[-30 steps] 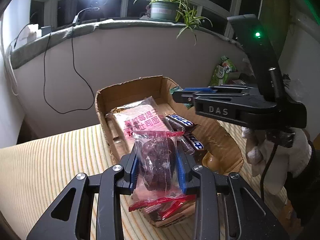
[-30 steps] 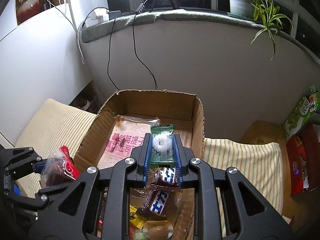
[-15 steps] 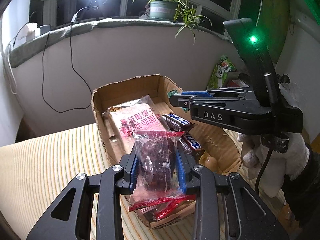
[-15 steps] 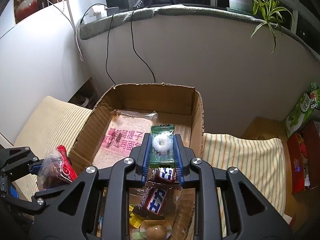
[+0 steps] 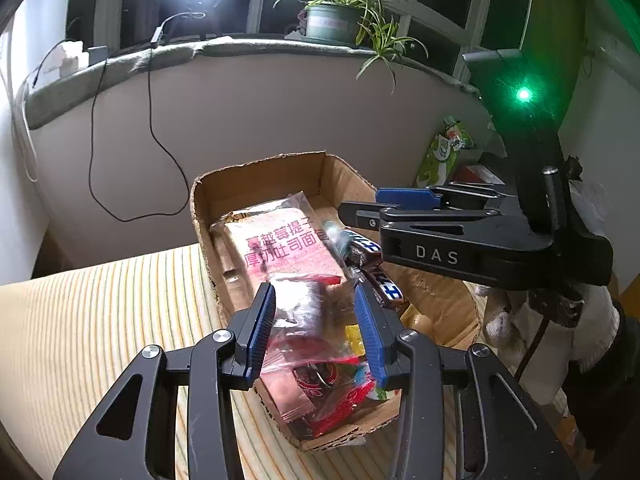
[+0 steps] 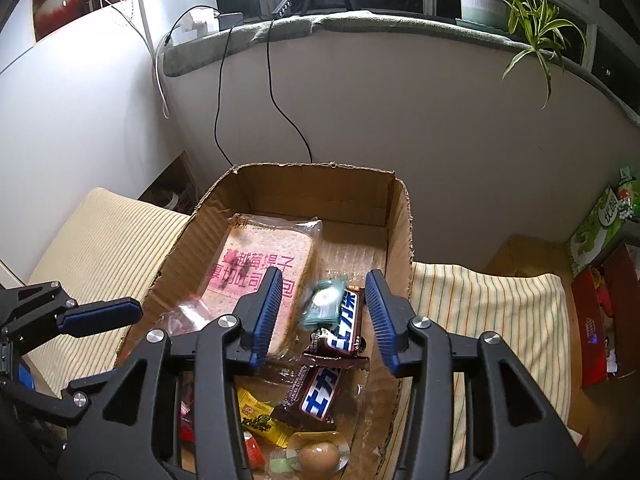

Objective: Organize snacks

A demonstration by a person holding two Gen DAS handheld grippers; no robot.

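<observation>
Both grippers hang tilted down over the cardboard box (image 6: 400,216). The left gripper (image 5: 316,330) and right gripper (image 6: 326,314) have just been opening, pads clear of the snacks between them. A white-gloved hand (image 5: 516,320) holds the right one beside the box.

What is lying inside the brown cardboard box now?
Inside the brown cardboard box: a pink-lettered bread pack, two brown chocolate bars, a small green packet, a packed egg. Whatever lies beneath is covered.

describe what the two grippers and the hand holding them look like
Both grippers, left gripper and right gripper, are black linkage frames with silver rivets and ribbed blue pads. The right one bears white "DAS" lettering, a green light and a black cable. The hand wears a white knit glove.
</observation>
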